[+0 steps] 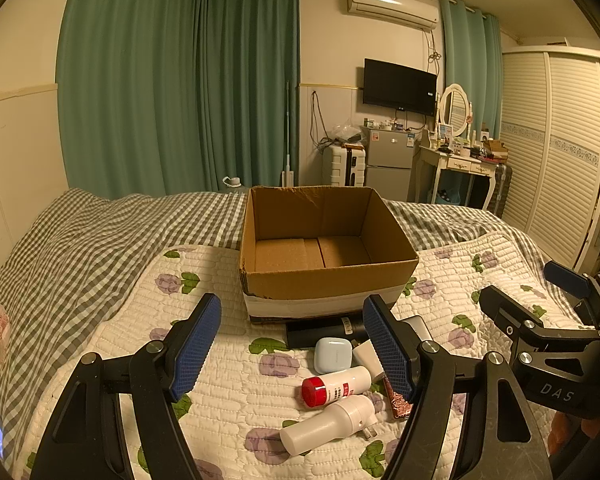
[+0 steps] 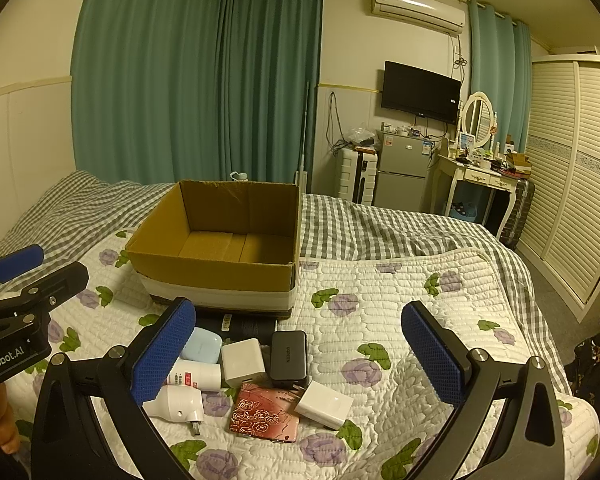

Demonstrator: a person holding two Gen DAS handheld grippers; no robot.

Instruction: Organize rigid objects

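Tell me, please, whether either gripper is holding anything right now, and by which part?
Nothing is held. The left gripper and right gripper are both open above the bed, with nothing between their fingers.

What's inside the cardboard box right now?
Nothing visible: the cardboard box shows only its bare brown floor in both wrist views. The strip of floor just behind the near wall is hidden.
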